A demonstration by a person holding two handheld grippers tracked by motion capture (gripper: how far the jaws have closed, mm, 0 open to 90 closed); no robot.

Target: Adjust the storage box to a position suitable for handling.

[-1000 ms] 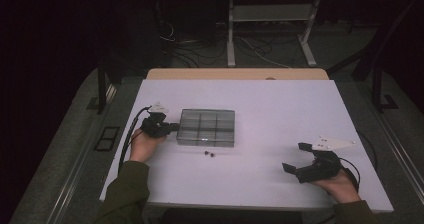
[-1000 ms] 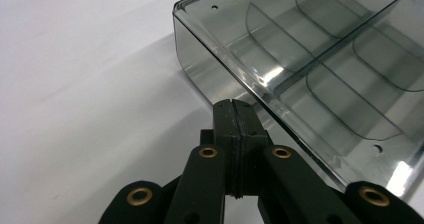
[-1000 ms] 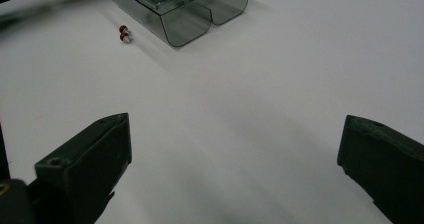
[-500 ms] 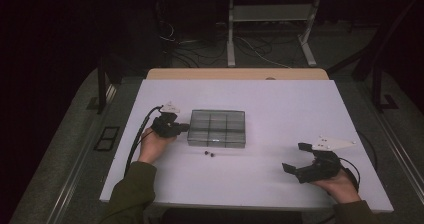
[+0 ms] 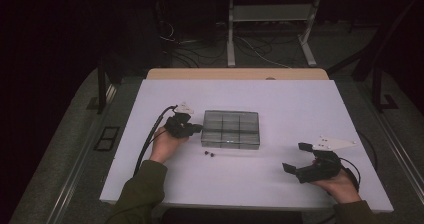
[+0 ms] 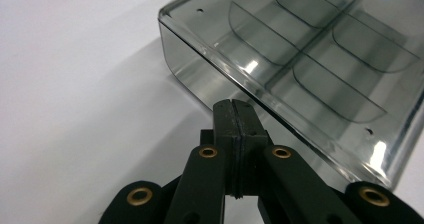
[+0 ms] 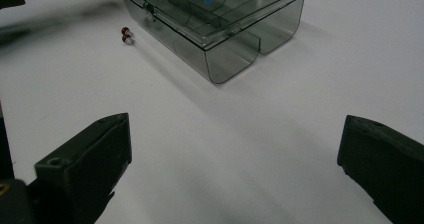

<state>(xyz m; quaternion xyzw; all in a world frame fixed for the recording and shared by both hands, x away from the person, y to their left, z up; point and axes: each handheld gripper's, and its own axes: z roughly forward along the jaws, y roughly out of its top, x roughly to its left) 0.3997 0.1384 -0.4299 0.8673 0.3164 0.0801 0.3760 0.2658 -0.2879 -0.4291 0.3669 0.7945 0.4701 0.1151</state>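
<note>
High view first, from the near edge of the table: the right gripper is held low over the white table near its front right corner, in the person's right hand. Its jaws stand wide apart with nothing between them. A grey three-cornered plate sits on top of it. In the right gripper view the two black jaws rise at the far left and far right of the picture, with only bare table surface between them.

A little farther in, near the middle of the table, two small dark red beads lie close together, just in front of the box. In the right gripper view the beads look red and shiny, beside the near long side of the box.

The clear grey plastic box rests flat in the middle of the table, lid closed, with dividers inside that make several compartments. I cannot tell if anything is in them.

The left gripper is at the left short side of the box, held by the left hand, with a green sleeve behind. In the left gripper view its jaws are pressed together, tips touching the side wall of the box, not grasping it.

Beyond the table, cables and a metal stand are on the dark floor.
</note>
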